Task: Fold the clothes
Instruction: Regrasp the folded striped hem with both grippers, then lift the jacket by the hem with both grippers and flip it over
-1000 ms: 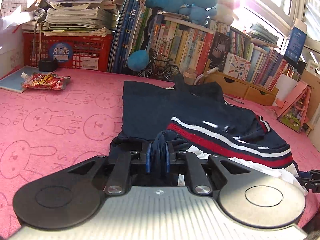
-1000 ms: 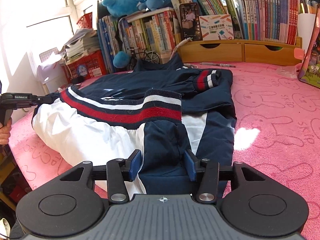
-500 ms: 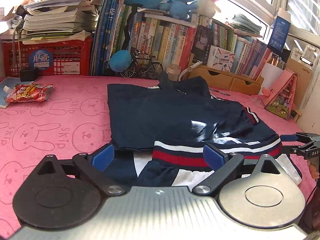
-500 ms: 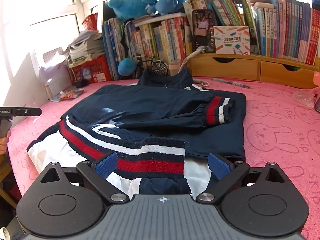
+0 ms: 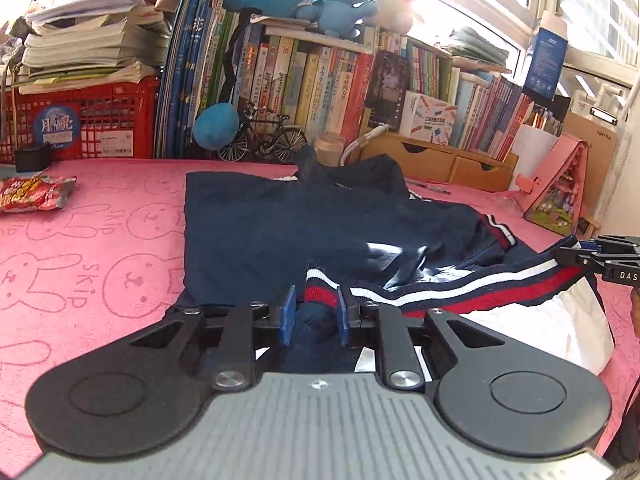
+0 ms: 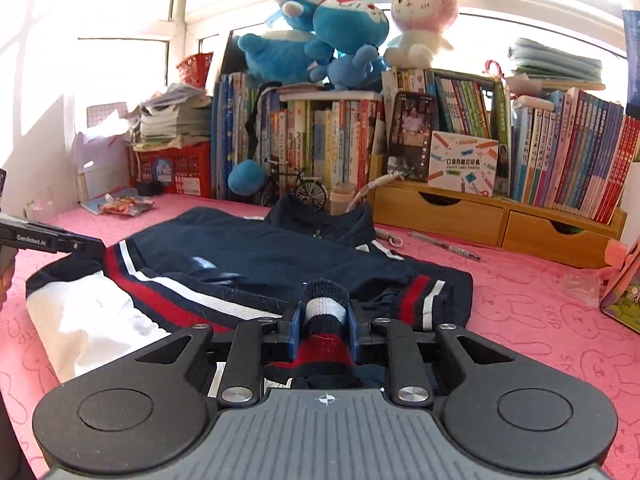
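pinching the jacket (image 5: pixel 280 232) hem's striped band, left claw (image 5: pixel 314 316) and right claw (image 6: pixel 323 330) both hold level.

each gripper, left gripper (image 5: pixel 313 314) and right gripper (image 6: pixel 323 326), has a ribbed grey body, two round black discs, black linkage arms with silver screws, and blue-padded fingers (image 5: pixel 287 315).
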{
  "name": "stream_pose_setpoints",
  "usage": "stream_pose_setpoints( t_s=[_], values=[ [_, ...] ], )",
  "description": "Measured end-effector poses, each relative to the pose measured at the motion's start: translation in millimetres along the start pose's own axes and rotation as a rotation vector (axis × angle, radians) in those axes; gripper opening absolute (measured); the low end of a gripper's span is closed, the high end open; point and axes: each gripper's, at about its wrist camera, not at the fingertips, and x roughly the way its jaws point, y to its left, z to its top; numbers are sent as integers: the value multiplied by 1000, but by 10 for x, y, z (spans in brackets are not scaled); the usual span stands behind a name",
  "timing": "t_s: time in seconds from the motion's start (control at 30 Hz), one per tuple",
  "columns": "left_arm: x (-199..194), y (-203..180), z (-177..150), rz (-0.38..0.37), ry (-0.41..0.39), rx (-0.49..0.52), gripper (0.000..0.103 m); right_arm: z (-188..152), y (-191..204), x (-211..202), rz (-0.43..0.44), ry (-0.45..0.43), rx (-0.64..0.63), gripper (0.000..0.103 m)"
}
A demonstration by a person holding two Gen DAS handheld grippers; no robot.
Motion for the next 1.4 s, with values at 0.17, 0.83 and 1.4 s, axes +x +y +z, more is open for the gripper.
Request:
stream_pose_setpoints(
  t_s=[0.17, 0.83, 1.4],
  values=[
    [276, 30, -85, -168, 116, -70, 102, -150, -155, 182, 155, 76, 145, 91],
    [417, -206, 679, 60, 12, 219, 20, 899, -348, 409, 140, 77, 29, 53],
    [336, -267, 80, 145, 69, 193, 62, 223, -369, 216, 26, 132, 88, 91]
  ],
)
